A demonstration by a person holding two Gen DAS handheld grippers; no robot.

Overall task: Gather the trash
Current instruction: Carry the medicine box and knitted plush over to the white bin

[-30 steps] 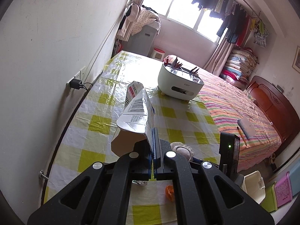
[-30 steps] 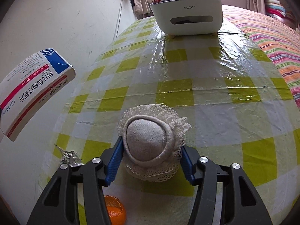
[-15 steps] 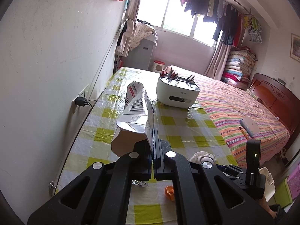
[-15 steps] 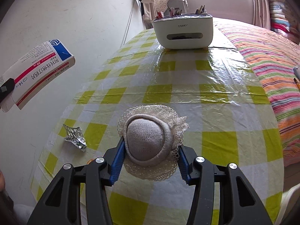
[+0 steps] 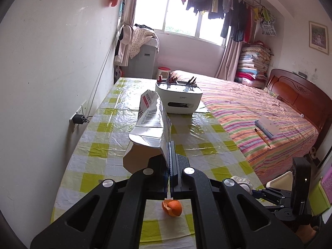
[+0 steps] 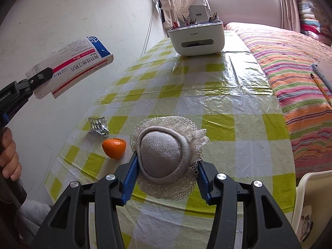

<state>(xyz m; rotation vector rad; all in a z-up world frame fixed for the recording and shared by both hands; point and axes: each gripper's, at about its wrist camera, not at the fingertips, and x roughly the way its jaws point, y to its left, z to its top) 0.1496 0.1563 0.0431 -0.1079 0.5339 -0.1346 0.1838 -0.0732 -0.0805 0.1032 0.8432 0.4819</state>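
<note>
- Carrying two pieces of trash at once, we judge, is the step in hand: both are lifted clear of the desk (image 6: 228, 87) with its yellow-checked cloth.
- Our left hand-held gripper (image 5: 169, 155) is fully closed, pinching the torn flap of a flattened medicine box (image 5: 152, 122), which juts forward and upward from its jaws.
- Our right hand-held gripper (image 6: 166, 164) stands partly open, its blue pads pressed on either side of a grey lace-edged fabric cap (image 6: 166, 155) that fills the gap between them.
- Below and to the left of the right hand-held gripper, an orange peel (image 6: 114, 147) and a crumpled foil blister pack (image 6: 98, 126) lie on the desk, close together but apart.
- Far ahead of both, a white organiser box (image 6: 197, 39) with pens sits at the desk's far end.
- No bin is clearly in view; a pale rim (image 6: 311, 197) shows at lower right of the right hand-held gripper, but we cannot tell what it is.
- Next, we judge, both loads need carrying to a bin and dropping, then a return for the peel and foil.
</note>
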